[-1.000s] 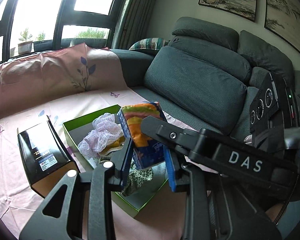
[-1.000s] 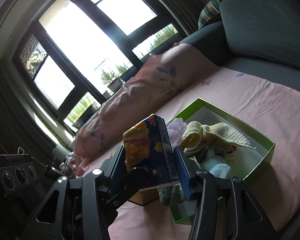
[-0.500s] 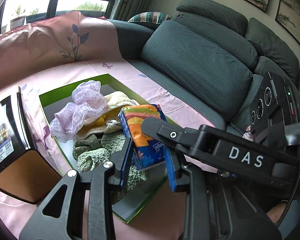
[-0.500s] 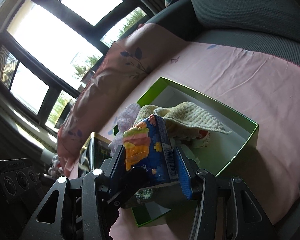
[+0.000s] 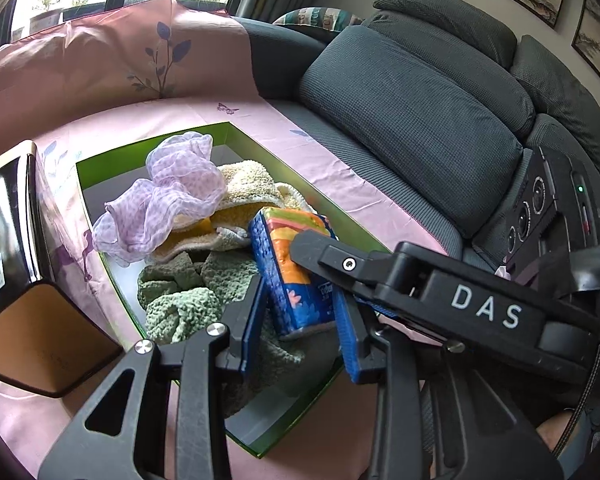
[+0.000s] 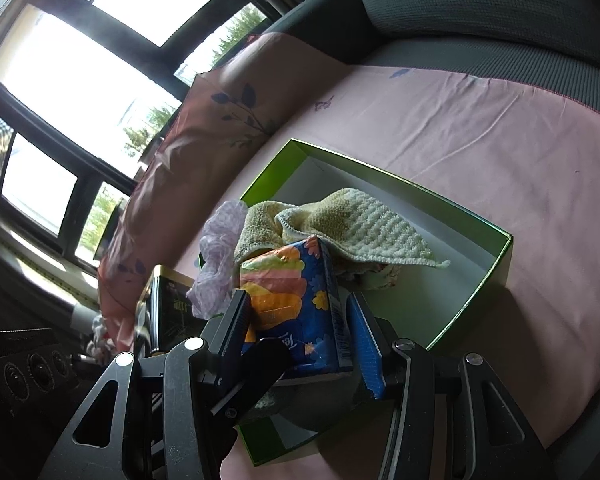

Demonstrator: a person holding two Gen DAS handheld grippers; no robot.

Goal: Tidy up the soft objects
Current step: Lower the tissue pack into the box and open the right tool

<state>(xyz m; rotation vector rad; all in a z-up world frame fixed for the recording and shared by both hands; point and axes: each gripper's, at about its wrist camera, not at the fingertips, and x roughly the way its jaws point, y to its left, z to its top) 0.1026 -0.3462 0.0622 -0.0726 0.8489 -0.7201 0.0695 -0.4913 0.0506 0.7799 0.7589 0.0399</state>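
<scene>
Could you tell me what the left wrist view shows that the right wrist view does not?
Only the left wrist view shows the crumpled grey-green knitted cloth in the box, the right gripper reaching in from the right, the dark grey sofa back cushions and framed pictures on the wall. Only the right wrist view shows the large dark-framed windows and the box's bare white floor. Both show the green-rimmed cardboard box, the lilac gauze scarf, the cream terry towel and the blue-and-orange tissue pack.
</scene>
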